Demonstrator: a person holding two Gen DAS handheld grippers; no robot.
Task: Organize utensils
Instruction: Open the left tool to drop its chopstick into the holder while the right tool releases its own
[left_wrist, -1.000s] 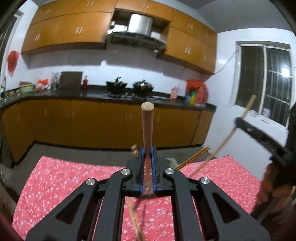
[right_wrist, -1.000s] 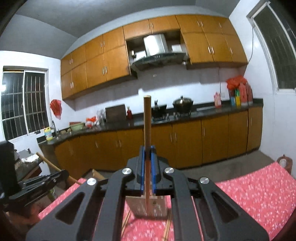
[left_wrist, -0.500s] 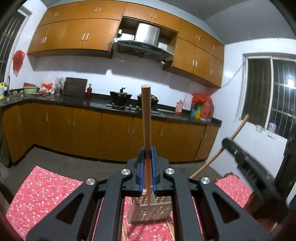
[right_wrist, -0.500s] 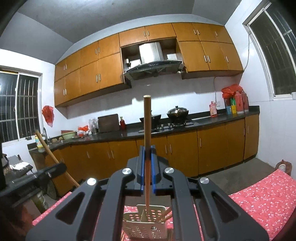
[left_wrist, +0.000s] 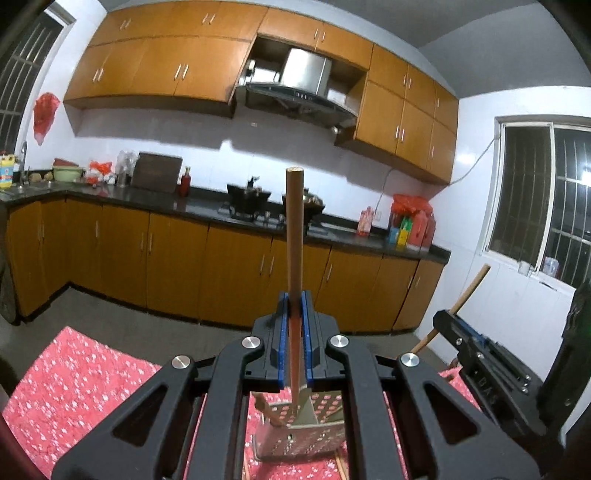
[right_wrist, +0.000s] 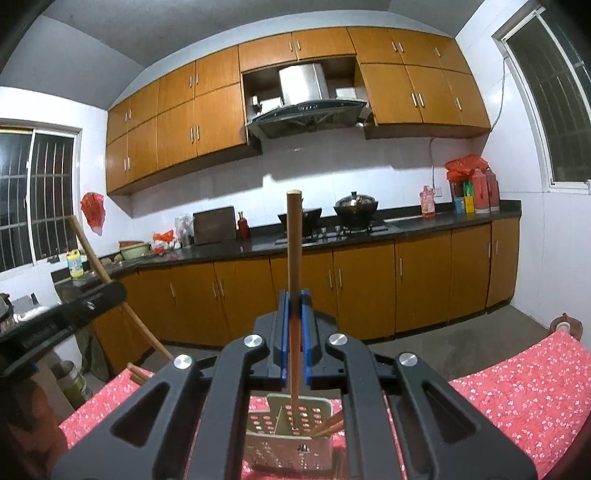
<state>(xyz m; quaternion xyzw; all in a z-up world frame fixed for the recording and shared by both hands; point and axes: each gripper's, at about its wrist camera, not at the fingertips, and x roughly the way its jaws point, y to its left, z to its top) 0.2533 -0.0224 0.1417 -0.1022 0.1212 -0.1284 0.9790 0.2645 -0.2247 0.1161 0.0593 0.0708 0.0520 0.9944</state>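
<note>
My left gripper (left_wrist: 294, 306) is shut on the wooden handle (left_wrist: 294, 236) of a utensil that stands upright, its lower end down in the perforated metal utensil holder (left_wrist: 325, 432). My right gripper (right_wrist: 294, 306) is shut on another wooden-handled utensil (right_wrist: 294, 243), also upright, its lower end inside the same holder (right_wrist: 284, 439). Chopsticks (right_wrist: 330, 427) lean in the holder's right compartment. The right gripper also shows at the right edge of the left wrist view (left_wrist: 480, 350), and the left gripper at the left edge of the right wrist view (right_wrist: 62, 317).
The holder stands on a table with a red flowered cloth (left_wrist: 74, 373). A pair of chopsticks (right_wrist: 135, 371) lies at the table's left edge. Beyond the table are kitchen cabinets (left_wrist: 184, 266), a stove with pots (right_wrist: 354, 206) and a window (left_wrist: 539, 199).
Both grippers have tilted up and come over the holder. The utensil ends have gone down into it, and the holder now shows below both grippers.
</note>
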